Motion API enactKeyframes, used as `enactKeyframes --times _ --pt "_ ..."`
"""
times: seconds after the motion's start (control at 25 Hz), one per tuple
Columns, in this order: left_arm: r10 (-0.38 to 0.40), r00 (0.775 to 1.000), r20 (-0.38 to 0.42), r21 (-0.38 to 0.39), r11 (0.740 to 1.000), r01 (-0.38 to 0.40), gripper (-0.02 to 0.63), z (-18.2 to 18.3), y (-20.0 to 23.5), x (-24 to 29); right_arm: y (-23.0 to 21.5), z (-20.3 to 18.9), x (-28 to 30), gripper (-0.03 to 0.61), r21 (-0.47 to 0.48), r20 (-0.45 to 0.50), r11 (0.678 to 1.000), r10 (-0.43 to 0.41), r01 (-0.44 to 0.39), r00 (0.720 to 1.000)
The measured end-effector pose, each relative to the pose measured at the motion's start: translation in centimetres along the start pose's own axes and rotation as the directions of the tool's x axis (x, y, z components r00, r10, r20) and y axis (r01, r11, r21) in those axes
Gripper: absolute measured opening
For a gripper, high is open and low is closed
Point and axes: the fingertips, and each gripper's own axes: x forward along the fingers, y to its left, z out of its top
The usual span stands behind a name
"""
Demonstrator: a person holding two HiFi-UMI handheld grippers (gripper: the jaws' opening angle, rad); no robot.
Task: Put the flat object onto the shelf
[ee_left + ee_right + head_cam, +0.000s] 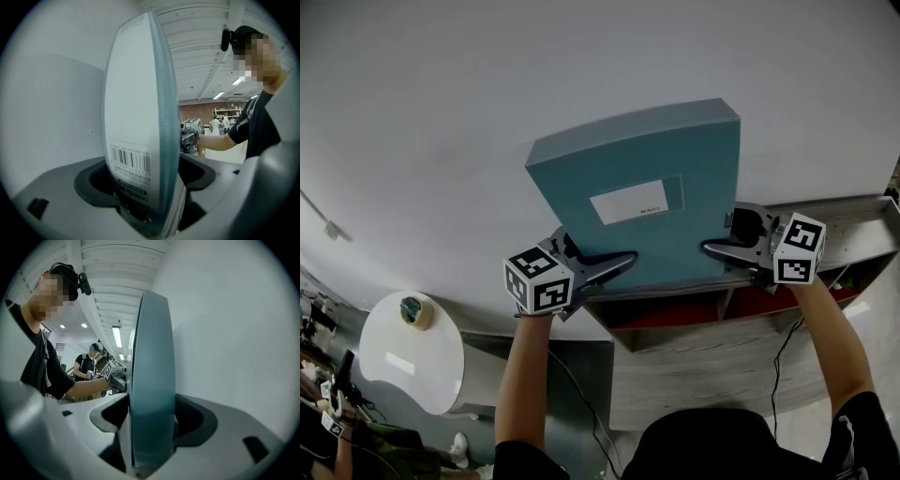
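Observation:
A flat teal file box [647, 187] with a white label stands upright on the top board of a grey wooden shelf [853, 220], leaning back near the white wall. My left gripper [619, 262] holds its lower left edge, and in the left gripper view the box [136, 117], with its barcode sticker, fills the gap between the jaws of the left gripper [145, 206]. My right gripper [712, 248] holds the lower right edge. In the right gripper view the teal edge of the box [152, 380] sits tight between both jaws of the right gripper [150, 446].
The shelf has red-lined compartments [769, 302] under its top board, and a cable [783, 347] hangs in front. A round white table [441, 375] with a tape roll [417, 311] stands at the lower left. Another person with grippers [91, 364] works in the background.

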Motion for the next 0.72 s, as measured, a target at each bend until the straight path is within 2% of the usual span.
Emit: enactKeyframes --times 0.32,0.72 --pt "0.041 0.999 -0.002 -0.010 0.999 -0.041 0.373 0.0 -0.2 -0.7 0.1 0.1 0.3 0.302 0.014 0.022 1.000 0.015 -0.016 1.000" --pt "0.035 0.999 0.014 -0.035 0.999 -0.034 0.373 -0.3 -0.2 -1.5 0.2 0.0 0.2 0.299 0.020 0.030 0.999 0.027 -0.027 0.999"
